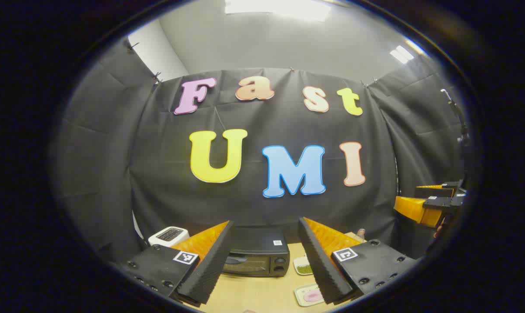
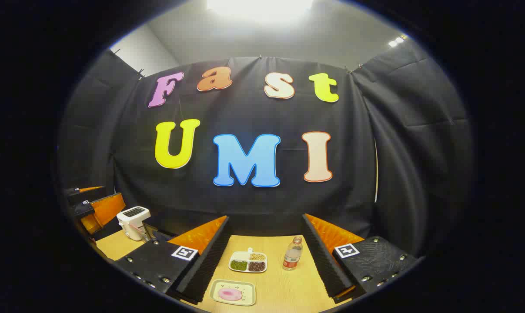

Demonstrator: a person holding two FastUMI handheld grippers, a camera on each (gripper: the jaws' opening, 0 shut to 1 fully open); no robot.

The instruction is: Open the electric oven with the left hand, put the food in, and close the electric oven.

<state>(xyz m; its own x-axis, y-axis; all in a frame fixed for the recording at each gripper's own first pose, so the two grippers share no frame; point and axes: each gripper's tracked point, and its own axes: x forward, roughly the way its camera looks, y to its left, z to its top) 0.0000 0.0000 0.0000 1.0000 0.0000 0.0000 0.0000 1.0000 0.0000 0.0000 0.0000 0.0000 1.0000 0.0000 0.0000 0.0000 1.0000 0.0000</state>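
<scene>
In the left gripper view the left gripper (image 1: 265, 261) hangs above the near part of the table (image 1: 262, 291), its jaws wide apart with nothing between them. Straight ahead, framed by the two fingers, sits the oven (image 1: 257, 254) – a dark box at the back of the table against the cloth wall, its door closed and two knobs at its right end. A white toaster (image 1: 168, 235) stands just to the oven's left. To the oven's right lies a small divided dish (image 1: 303, 265), partly hidden by a finger, and nearer the camera a pale plate with the pink food (image 1: 313, 296) on it. The right gripper (image 1: 425, 204) shows at the far right edge, held up well above the table; from here I cannot tell how its jaws stand.

In the right gripper view the right gripper (image 2: 262, 265) also has its jaws spread – nothing is held. Between its fingers the plate (image 2: 233, 292) with the food lies closest, the divided dish (image 2: 248, 262) with three fillings just behind it, and a clear bottle (image 2: 292, 254) stands upright beside the dish to its right. The toaster (image 2: 133, 222) sits at the left, with the left gripper (image 2: 95, 206) beyond it at the edge.
</scene>
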